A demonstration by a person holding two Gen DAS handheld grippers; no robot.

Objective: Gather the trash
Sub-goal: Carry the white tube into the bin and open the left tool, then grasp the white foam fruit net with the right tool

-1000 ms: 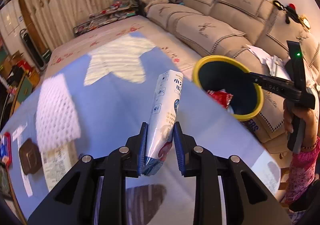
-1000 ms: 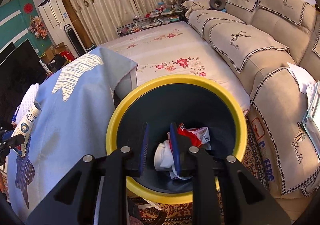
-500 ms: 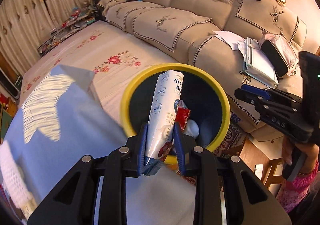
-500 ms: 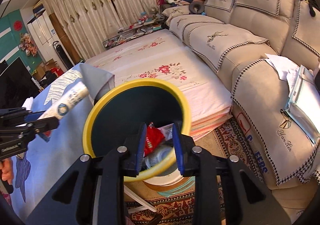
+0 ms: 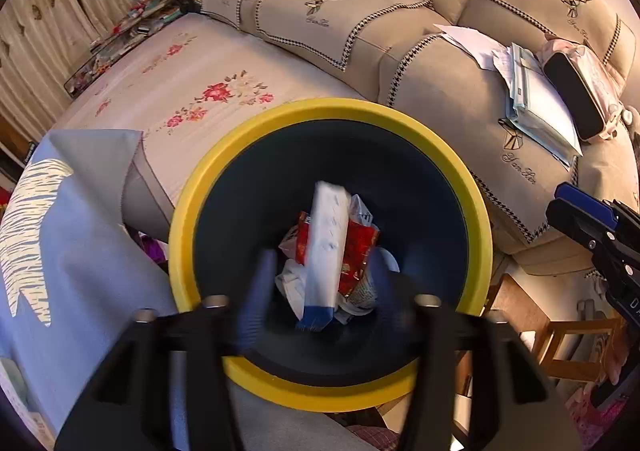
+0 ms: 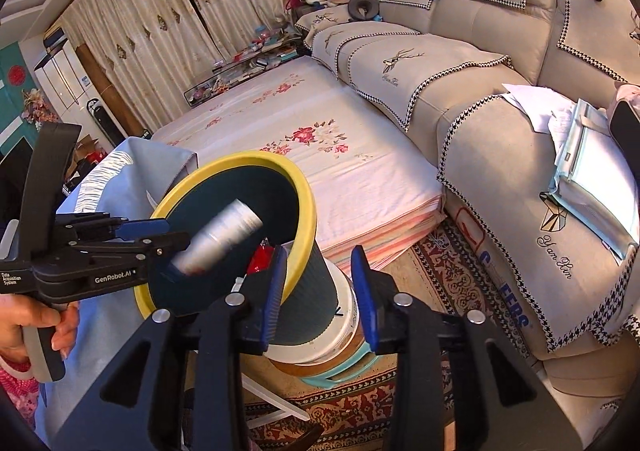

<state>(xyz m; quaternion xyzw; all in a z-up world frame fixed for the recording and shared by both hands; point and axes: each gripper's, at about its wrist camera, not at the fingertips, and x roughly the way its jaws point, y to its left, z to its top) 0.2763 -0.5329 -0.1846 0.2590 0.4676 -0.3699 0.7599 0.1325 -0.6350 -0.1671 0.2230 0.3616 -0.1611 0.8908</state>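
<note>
Left wrist view
- Left tool (image 5: 318, 299): points steeply down over the bin; its jaws have just been opening and now stand wide and blurred, with the packet between them but touching neither pad.
- Packet (image 5: 326, 247): a long white pouch with a blue end, blurred, inside the mouth of the bin, above the other rubbish.
- Bin (image 5: 180, 219): round, yellow rim, dark inside, in the middle of the view.
- Rubbish in the bin: a red wrapper (image 5: 358, 251) and crumpled white paper (image 5: 292, 283) at the bottom.
- Worktop (image 5: 72, 251): covered in pale blue cloth, to the left of the bin and touching its rim.
- Mattress (image 5: 192, 83): white with red flowers, beyond the bin.
- Sofa (image 5: 360, 31): beige, far and right, with papers and a dark case on its near seat.
- Right tool (image 5: 576, 211): at the right edge, blue pads just apart.

Right wrist view
- Right tool (image 6: 320, 291): jaws have just been opening and stand partly apart; the bin's far rim and wall lie between the pads, whether they touch it I cannot tell.
- Bin (image 6: 308, 203): seems tilted, mouth facing left, standing on a white tub.
- Packet (image 6: 220, 237): blurred, inside the bin's mouth, just right of the left tool's tips.
- Left tool (image 6: 160, 235): at the left, held by a hand (image 6: 28, 323), its tips at the bin's near rim.
- Floor: a patterned rug (image 6: 452, 275) under the bin.
</note>
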